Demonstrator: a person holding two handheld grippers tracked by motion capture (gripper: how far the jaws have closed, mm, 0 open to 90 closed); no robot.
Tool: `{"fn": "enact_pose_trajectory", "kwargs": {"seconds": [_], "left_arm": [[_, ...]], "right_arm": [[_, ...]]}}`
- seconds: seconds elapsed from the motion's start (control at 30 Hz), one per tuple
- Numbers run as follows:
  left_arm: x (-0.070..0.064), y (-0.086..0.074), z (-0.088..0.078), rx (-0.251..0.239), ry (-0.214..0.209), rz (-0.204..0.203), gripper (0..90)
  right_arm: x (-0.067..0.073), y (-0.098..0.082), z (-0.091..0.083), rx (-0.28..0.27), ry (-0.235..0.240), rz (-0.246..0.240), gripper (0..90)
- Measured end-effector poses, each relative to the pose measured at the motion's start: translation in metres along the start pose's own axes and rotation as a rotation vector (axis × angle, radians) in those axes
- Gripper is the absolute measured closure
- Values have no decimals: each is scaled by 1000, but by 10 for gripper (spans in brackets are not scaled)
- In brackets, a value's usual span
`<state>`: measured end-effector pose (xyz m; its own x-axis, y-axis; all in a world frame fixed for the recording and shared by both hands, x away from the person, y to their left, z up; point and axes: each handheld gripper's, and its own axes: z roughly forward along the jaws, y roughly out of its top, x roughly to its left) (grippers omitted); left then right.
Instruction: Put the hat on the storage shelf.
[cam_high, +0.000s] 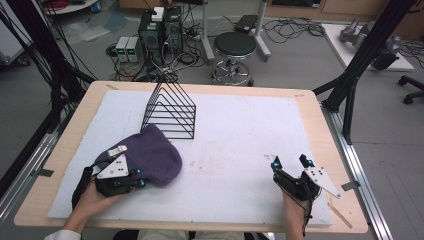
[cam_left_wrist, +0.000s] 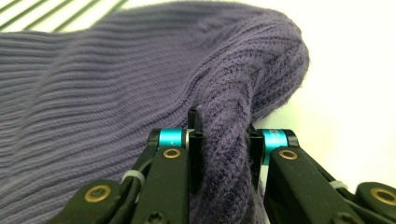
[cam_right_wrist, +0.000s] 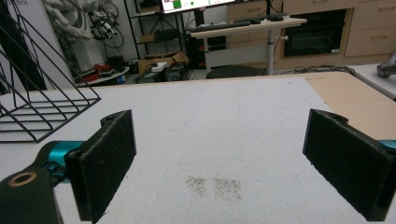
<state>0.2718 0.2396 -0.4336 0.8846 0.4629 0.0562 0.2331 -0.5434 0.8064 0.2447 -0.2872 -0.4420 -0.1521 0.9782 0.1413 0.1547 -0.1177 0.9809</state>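
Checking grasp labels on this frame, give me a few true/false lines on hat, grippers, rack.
1. The left gripper is shut on a fold of the purple knit hat. True.
2. The right gripper holds the hat's other edge. False: its jaws stand open over bare white mat.
3. The black wire rack stands behind the hat. True.
4. The hat hangs on the rack. False: it lies on the mat in front of it.

The high view looks forward and down on the whole table (cam_high: 305, 100). The left gripper view sits tight against the purple hat (cam_left_wrist: 116, 93). The right gripper view faces level across the white mat (cam_right_wrist: 224, 121), sharing the wire rack (cam_right_wrist: 32, 107) with the high view.
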Motion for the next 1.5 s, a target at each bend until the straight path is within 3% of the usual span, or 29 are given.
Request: {"fn": "enact_pose_trajectory", "kwargs": {"seconds": [0.03,0.07,0.17,0.2,0.27,0.33,0.4,0.53,0.57,0.77,1.0,1.17,1.33,1.5], "left_arm": [[2,1,-4,-40,7,-23,783],[2,1,-4,-40,7,-23,783],[6,4,-14,-113,32,-60,783],[6,4,-14,-113,32,-60,783],[6,7,-19,-131,62,-61,784],[7,10,-25,-194,97,-88,784],[7,11,-27,-212,113,-91,783],[8,14,-36,-292,190,-109,783],[8,15,-41,-323,228,-108,784],[4,19,-45,-364,303,-70,783],[5,31,-50,-421,329,-69,783],[8,41,-59,-467,378,-66,782],[8,48,-69,-545,424,-56,782],[7,54,-73,-605,434,-65,783]], "right_arm": [[0,0,0,-1,0,1,87],[0,0,0,2,1,7,87],[0,0,0,4,-3,7,87],[0,0,0,1,-4,5,87],[0,0,0,1,-4,5,87],[0,0,0,0,-4,1,87],[0,0,0,4,-4,2,87],[2,0,0,0,-13,-5,87],[2,0,0,-5,-16,-11,87],[3,1,0,-3,-24,-12,87],[7,2,-1,-12,-31,-20,87],[7,2,-1,-12,-27,-19,87],[7,2,-1,-14,-32,-20,87],[7,2,-1,-15,-34,-23,87]]}}
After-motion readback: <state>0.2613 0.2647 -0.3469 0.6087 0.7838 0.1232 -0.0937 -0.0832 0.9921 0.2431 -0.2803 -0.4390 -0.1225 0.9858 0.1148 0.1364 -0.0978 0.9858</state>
